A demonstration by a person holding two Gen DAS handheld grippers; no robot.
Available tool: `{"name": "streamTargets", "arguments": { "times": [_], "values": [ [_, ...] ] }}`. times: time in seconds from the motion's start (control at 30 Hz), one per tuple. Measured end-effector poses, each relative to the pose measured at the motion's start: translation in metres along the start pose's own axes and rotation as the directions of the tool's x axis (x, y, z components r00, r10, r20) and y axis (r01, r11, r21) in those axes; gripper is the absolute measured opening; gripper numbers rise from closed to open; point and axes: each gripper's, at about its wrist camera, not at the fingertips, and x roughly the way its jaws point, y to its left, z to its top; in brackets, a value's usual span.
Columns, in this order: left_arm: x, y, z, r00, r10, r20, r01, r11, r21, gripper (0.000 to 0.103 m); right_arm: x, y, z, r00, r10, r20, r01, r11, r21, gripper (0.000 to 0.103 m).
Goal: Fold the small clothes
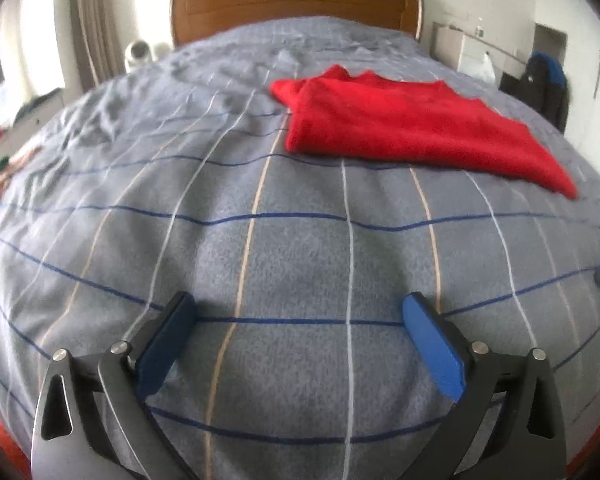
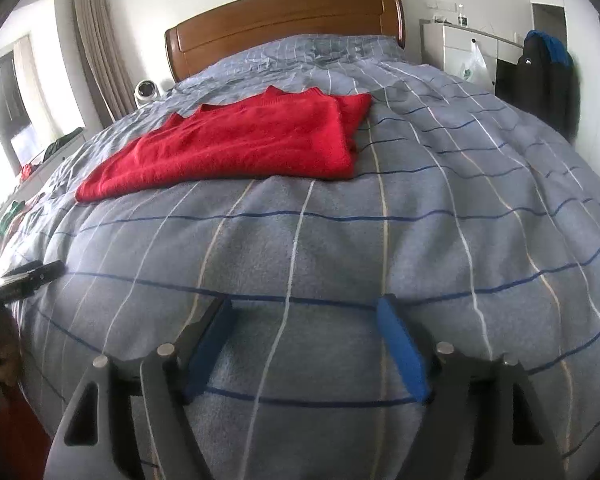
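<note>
Left hand-held gripper (image 1: pixel 300 314) jaws spread wide, nothing between them, only bed cover below. Blue pads (image 1: pixel 436 350) on both fingers, tilted down toward the bed (image 1: pixel 300 264). Right hand-held gripper (image 2: pixel 306 318) also spread, a bit narrower than the left, empty, pads clear of any cloth.

Red sweater (image 1: pixel 412 128) lies flat on the bed, folded, well ahead of both grippers, touching neither. From the left hand-held gripper it sits ahead and to the right; from the right hand-held gripper it sits ahead and to the left (image 2: pixel 240 144). So it lies beyond the gap between the two. One side is folded over, giving a straight edge on the side nearest the right hand-held gripper's line; a tapered corner trails out at the opposite end. Neckline faces the headboard (image 1: pixel 296 4).

Bed cover is grey with a blue, white and tan grid, wrinkled toward the head end. In the right wrist view the tip of the left hand-held gripper shows at the left edge, low over the cover. In the left wrist view a blue bit of the right one shows at the right edge.

Beyond: curtain (image 2: pixel 96 40) left of headboard, white cabinet (image 2: pixel 460 48) and dark jacket (image 2: pixel 540 76) to the right.
</note>
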Motion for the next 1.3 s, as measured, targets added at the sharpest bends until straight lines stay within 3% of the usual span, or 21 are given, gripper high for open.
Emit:
{"name": "streamTargets", "arguments": {
  "times": [0.17, 0.5, 0.97, 1.07, 1.1, 1.17, 1.3],
  "values": [
    [0.001, 0.003, 0.0, 1.0, -0.009, 0.014, 0.009, 1.0, -0.002, 0.103, 0.007, 0.008, -0.005, 1.0, -0.018, 0.023, 0.019, 0.999, -0.047, 0.084],
    [0.002, 0.001, -0.004, 1.0, 0.001, 0.027, -0.001, 1.0, 0.004, 0.103, 0.006, 0.013, -0.01, 0.998, -0.041, 0.054, 0.044, 0.997, -0.062, 0.084],
    [-0.003, 0.002, -0.008, 1.0, -0.009, 0.021, 0.009, 1.0, 0.01, 0.103, 0.005, 0.013, -0.007, 0.999, -0.04, 0.032, 0.042, 0.998, -0.056, 0.084],
    [-0.007, 0.004, -0.013, 0.999, -0.03, 0.031, 0.029, 0.999, 0.032, 0.103, 0.001, 0.012, 0.011, 0.998, -0.018, -0.055, 0.015, 0.999, -0.049, 0.084],
    [-0.006, 0.004, -0.013, 0.999, -0.029, 0.032, 0.028, 0.999, 0.031, 0.103, 0.0, 0.004, 0.024, 0.996, 0.043, -0.074, -0.044, 0.999, -0.01, 0.084],
    [-0.004, 0.003, -0.012, 0.999, -0.017, 0.038, 0.016, 0.999, 0.028, 0.103, 0.003, -0.01, 0.047, 0.992, 0.099, -0.079, -0.095, 0.994, 0.05, 0.084],
    [-0.006, 0.003, -0.009, 1.0, -0.012, 0.018, 0.011, 1.0, 0.024, 0.103, 0.033, -0.051, 0.117, 0.989, 0.135, -0.054, -0.122, 0.973, 0.195, 0.084]
  ]
}}
